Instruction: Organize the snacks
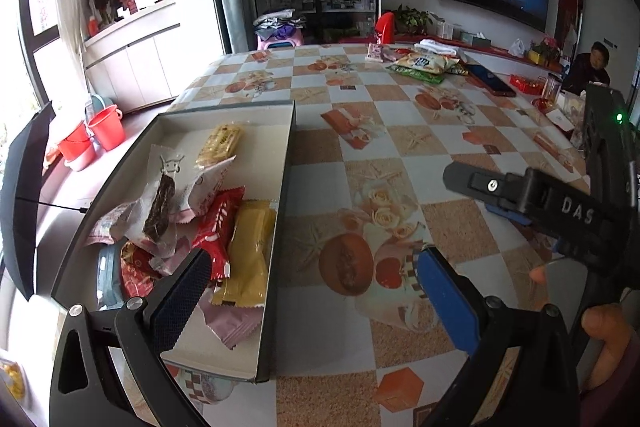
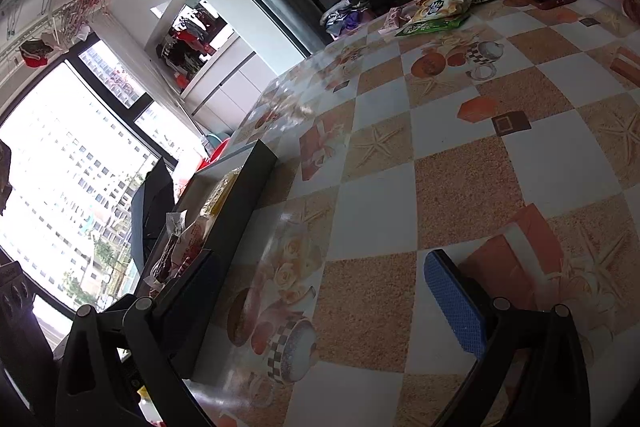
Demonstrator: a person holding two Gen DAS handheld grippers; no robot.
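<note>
A: Left wrist view first. What've you got?

B: Your left gripper (image 1: 316,291) is spread wide, nothing btwn the pads. Left pad sits over the box (image 1: 286,187), right pad over the tablecloth (image 1: 400,131). Snacks lie piled in the box: yellow packet (image 1: 250,251), red packet (image 1: 218,227), dark bar in a clear wrapper (image 1: 160,207), a yellow-wrapped biscuit (image 1: 220,145) further back. More snack bags (image 1: 424,65) sit at the far end of the table, well apart from the box, w/ a phone (image 1: 490,79) just beside them. Your right gripper (image 1: 476,195) shows at the right edge, over the cloth, nothing held; can't tell its gap from here.

A: Right wrist view?

B: Right gripper (image 2: 320,299) is also wide, empty. Box (image 2: 236,203) is beside its left finger; the snack bags (image 2: 440,11) are far up the table.
</note>
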